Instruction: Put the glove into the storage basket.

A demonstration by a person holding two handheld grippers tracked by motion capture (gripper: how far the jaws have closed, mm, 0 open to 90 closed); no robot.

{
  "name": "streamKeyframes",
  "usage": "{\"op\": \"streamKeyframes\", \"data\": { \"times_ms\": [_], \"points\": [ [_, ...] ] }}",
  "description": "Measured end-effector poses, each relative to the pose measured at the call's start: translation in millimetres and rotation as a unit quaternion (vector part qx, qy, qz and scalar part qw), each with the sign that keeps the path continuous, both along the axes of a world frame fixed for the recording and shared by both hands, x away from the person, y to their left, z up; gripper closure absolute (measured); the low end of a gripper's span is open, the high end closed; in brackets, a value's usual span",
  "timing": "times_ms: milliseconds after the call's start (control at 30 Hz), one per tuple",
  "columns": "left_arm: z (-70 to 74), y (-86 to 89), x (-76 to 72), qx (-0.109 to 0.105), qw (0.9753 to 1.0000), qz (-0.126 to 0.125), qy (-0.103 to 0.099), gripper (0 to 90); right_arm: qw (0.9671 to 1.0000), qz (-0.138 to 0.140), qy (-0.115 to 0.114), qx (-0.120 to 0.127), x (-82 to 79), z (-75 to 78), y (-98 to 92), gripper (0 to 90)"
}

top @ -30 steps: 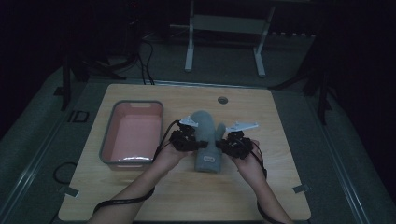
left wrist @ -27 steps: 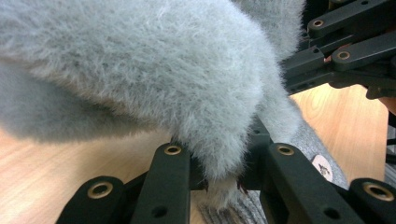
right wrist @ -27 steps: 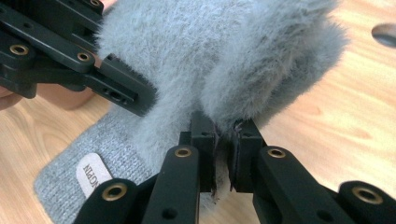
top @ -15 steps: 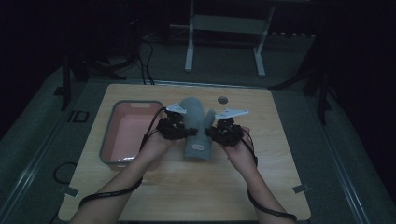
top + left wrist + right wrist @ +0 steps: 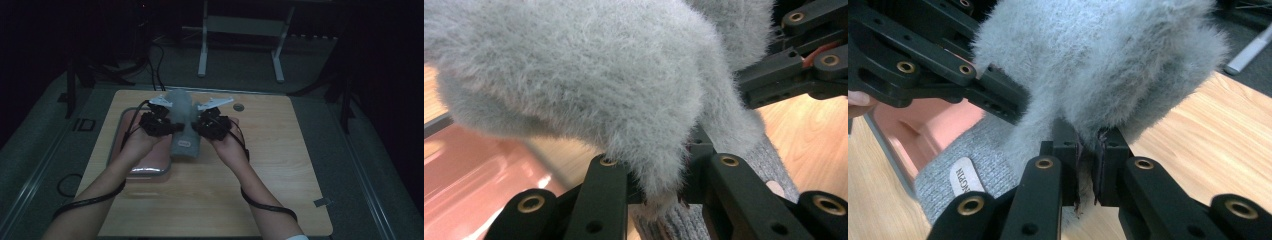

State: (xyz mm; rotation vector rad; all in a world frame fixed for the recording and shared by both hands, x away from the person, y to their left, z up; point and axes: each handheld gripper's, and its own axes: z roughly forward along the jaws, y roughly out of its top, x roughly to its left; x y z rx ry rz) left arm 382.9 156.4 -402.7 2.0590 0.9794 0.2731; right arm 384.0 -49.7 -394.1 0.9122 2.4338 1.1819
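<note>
The room is dim, and a light wooden table [image 5: 280, 165] with rounded corners stands on a grey floor [image 5: 370, 150]. Beyond the far edge of the table a white metal frame [image 5: 240, 30] stands on two legs. Black cables [image 5: 155, 65] trail across the floor at the far left.

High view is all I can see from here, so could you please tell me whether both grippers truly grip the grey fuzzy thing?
Observer: Yes. In the left gripper view the left gripper has its jaws closed on a pinch of the grey fuzzy hat.
Operator: Thank you. And the right one?
Observer: The right gripper is likewise shut on the fuzzy edge, with only a thin fold between its jaws.
Operator: Is the hat plain fuzz throughout?
Observer: No. The hanging part is ribbed knit and carries a small white label with lettering I cannot read in full.
</note>
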Motion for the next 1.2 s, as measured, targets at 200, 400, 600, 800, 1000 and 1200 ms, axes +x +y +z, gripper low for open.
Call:
{"op": "streamKeyframes", "data": {
  "times_ms": [200,400,600,800,1000,1200],
  "points": [
    [5.9,37.1,-6.0,0.004,0.9995,0.03,-0.001,78.0,0.9997,0.023,0.004,0.001,5.6,5.4,38.0,83.2],
    [4.6,72.0,-11.5,0.019,0.9979,0.062,0.007,78.0,0.999,0.044,0.01,-0.004,8.7,4.2,77.4,83.2],
    [-19.1,96.0,-9.0,0.024,0.9956,0.082,0.039,77.9,0.9979,0.053,0.031,-0.021,14.2,-15.9,112.0,83.1],
    [-55.7,99.3,2.9,0.033,0.9918,0.093,0.082,77.8,0.9953,0.04,0.068,-0.056,23.3,-46.0,130.0,83.1],
    [-88.7,98.3,16.0,0.052,0.9844,0.101,0.134,77.5,0.9884,0.034,0.097,-0.112,29.5,-78.9,147.0,82.9],
    [-99.5,94.1,26.0,0.082,0.978,0.107,0.159,77.2,0.9807,0.025,0.108,-0.161,33.8,-91.0,161.8,80.5]
  ]
}}
